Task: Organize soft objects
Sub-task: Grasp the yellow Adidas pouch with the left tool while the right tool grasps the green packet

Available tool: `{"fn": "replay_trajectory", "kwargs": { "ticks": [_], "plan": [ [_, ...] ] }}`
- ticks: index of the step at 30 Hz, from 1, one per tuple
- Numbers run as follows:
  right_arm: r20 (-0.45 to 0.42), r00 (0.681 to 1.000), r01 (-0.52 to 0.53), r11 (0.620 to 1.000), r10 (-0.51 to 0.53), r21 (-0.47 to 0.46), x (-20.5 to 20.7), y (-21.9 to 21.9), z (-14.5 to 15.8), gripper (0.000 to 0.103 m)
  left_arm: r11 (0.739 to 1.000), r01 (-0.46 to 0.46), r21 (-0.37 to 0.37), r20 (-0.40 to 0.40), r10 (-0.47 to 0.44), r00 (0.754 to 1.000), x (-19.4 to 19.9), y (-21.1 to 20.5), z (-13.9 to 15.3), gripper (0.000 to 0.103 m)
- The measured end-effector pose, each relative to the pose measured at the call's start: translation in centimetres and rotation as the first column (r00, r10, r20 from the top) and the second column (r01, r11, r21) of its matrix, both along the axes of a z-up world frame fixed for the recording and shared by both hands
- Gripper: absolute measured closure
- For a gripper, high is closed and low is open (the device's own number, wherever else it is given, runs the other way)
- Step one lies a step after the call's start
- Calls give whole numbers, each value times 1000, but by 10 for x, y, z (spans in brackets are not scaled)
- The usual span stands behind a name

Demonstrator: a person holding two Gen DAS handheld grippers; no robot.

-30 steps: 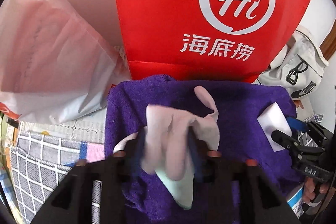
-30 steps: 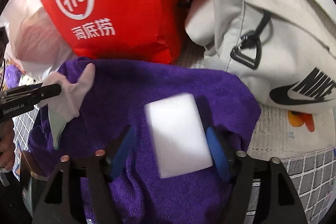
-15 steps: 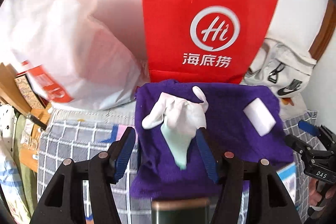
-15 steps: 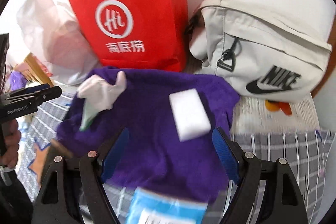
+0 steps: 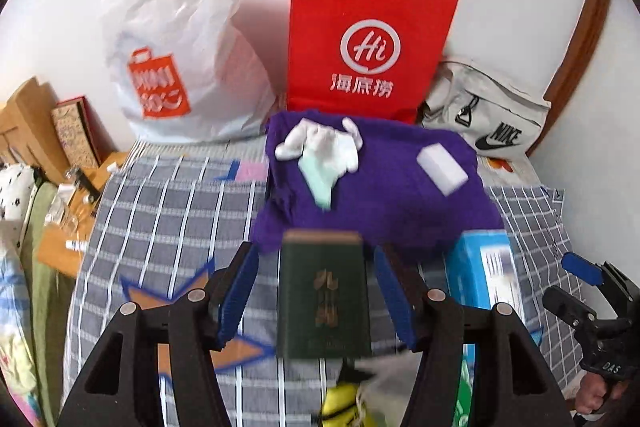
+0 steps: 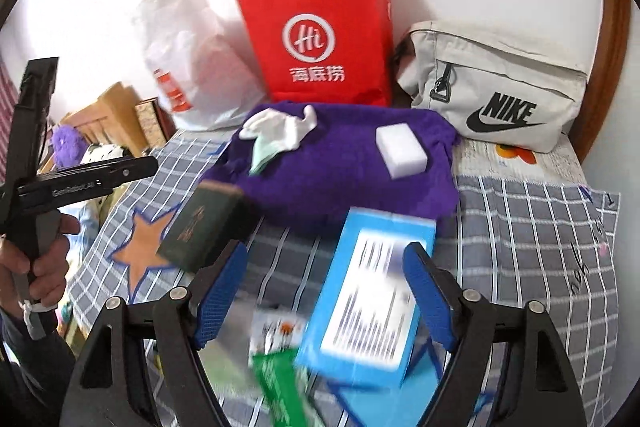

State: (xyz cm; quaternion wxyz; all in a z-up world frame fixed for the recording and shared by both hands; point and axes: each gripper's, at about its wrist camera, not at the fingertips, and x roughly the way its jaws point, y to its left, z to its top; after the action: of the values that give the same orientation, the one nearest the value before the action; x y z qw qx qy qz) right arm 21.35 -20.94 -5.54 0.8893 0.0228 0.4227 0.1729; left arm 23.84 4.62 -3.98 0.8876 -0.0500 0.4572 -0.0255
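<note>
Both my grippers have pulled back and up from the towel since a second ago; the view is now wider, with the whole bedspread and the bags showing. A second ago my left gripper (image 5: 316,295) had the glove between its pads and my right gripper (image 6: 324,291) straddled the sponge; now both things lie free on the towel. The left jaws have just been opening, with nothing gripped between them.

Left gripper: jaws apart, empty, hanging over a dark green book (image 5: 324,291) that sits in the gap in view; contact not shown. Right gripper: jaws wide, empty, above a blue box (image 6: 372,295), blurred, with a green packet (image 6: 280,379) beside it.

Purple towel (image 5: 384,195) is spread at the far end of the checked bedspread (image 5: 168,219). White glove (image 5: 324,151) lies crumpled on the towel's left part, pale green cuff toward me. White sponge (image 5: 442,167) lies on the towel's right part, apart from the glove.

Behind the towel, against the wall: red paper bag (image 5: 368,43) upright, touching the towel's far edge; white plastic bag (image 5: 176,43) to its left; grey Nike bag (image 5: 488,115) to its right. Contents of all three cannot be seen.

My hand (image 6: 36,259) holds the left gripper's handle, at the right wrist view's left edge.
</note>
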Motion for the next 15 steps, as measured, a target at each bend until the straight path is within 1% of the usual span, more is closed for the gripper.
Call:
{"fn": "replay_trajectory", "kwargs": {
  "ticks": [1,4,7,8,9,10,12,15],
  "plan": [
    [2,1000,-3,1000,3,-1,-10,-1,-2,26,1000,0,-4,-4,0,1000,-10,0,-4,45],
    [-9,1000,-24,1000,24,-21,-36,0,-13,26,1000,-13,-5,-15,13,1000,-30,4,-15,45],
    [-18,997,-74,996,73,-51,-62,6,-29,27,1000,-5,0,-21,5,1000,-49,4,-28,45],
    [-30,995,-94,994,92,-64,-70,9,-37,28,1000,-9,-13,-25,9,1000,-56,5,-35,45],
    [-40,993,-109,991,107,-72,-74,12,-42,30,999,-12,-36,-37,11,999,-61,6,-42,45],
    [-52,992,-123,989,119,-80,-79,14,-48,36,998,-15,-57,-53,12,999,-66,8,-47,45],
    [-84,988,-140,986,133,-86,-84,18,-62,38,996,-15,-91,-67,9,998,-73,11,-54,45],
    [-111,983,-155,983,145,-93,-88,20,-79,38,997,-27,-74,-61,22,998,-85,15,-60,45]
  ]
}}
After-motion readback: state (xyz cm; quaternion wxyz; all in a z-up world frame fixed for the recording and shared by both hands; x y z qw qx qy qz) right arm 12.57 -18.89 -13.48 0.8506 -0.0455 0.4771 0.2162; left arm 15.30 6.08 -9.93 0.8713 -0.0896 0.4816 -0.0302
